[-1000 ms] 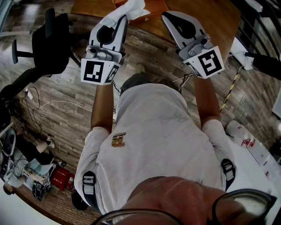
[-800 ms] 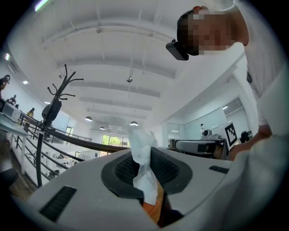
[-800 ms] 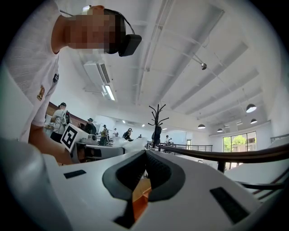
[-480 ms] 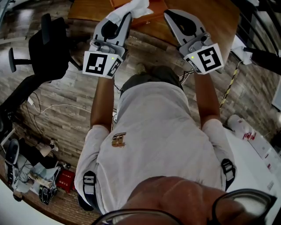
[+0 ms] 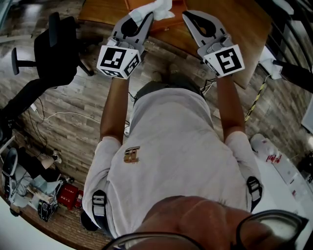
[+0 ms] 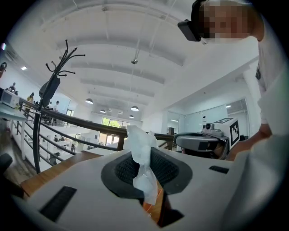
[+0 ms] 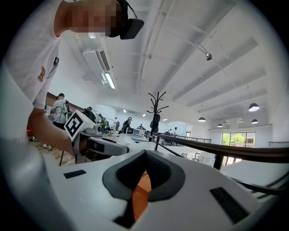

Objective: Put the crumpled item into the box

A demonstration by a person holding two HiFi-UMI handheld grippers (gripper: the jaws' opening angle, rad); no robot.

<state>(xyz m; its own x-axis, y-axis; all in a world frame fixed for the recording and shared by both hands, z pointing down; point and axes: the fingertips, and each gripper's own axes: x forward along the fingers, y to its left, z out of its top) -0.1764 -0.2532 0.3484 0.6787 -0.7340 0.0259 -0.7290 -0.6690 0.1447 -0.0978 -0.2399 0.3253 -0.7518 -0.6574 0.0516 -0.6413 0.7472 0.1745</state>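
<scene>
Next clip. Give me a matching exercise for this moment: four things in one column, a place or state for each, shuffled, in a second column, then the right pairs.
1. left hand-held gripper
2. right hand-held gripper
3. black office chair
4. brown wooden table

A. on the plank floor, at the head view's left
B. shut, nothing between its jaws
C. ahead of both hand-held grippers, at the head view's top
D. shut on a crumpled white tissue

Pairs: 1-D, 2-B, 3-A, 4-C
</scene>
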